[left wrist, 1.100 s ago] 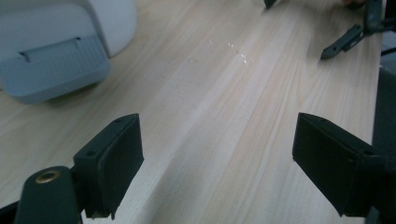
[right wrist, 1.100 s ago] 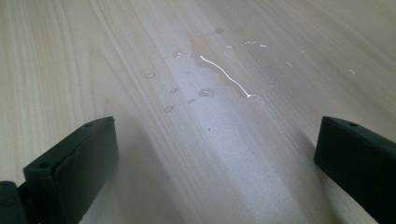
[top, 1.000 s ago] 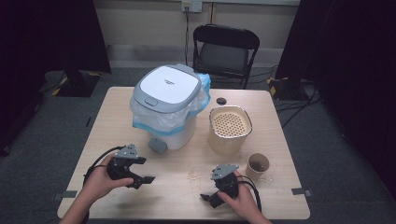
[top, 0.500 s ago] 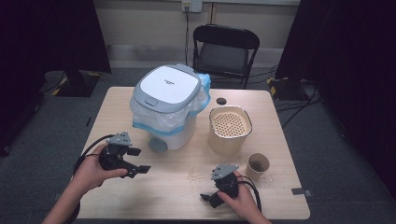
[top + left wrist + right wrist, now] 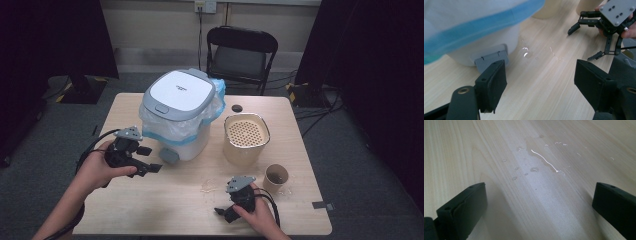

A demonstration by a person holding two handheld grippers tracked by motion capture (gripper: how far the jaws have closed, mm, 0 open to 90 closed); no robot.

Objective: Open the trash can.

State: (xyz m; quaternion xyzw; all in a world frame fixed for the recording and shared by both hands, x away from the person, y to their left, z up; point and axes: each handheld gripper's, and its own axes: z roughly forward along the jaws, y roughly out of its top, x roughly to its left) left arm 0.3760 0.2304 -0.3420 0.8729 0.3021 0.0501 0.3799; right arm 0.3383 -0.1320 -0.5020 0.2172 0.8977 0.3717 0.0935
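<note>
Two grippers hold nothing. The left gripper (image 5: 150,160), jaws parted and just closing a little, faces the bin's pedal (image 5: 491,59). The right gripper (image 5: 223,209) rests wide open on the table (image 5: 165,205).

A lidded bin (image 5: 179,115) stands at the centre of the surface (image 5: 165,210). To its right is a strainer pot (image 5: 246,137), with a cup (image 5: 276,177) lower right. A chair (image 5: 241,57) stands behind, at top centre.

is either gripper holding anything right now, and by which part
Nothing is held. The left gripper has open jaws that have just been closing with nothing between them, near the bin; the right gripper is open over the table.
</note>
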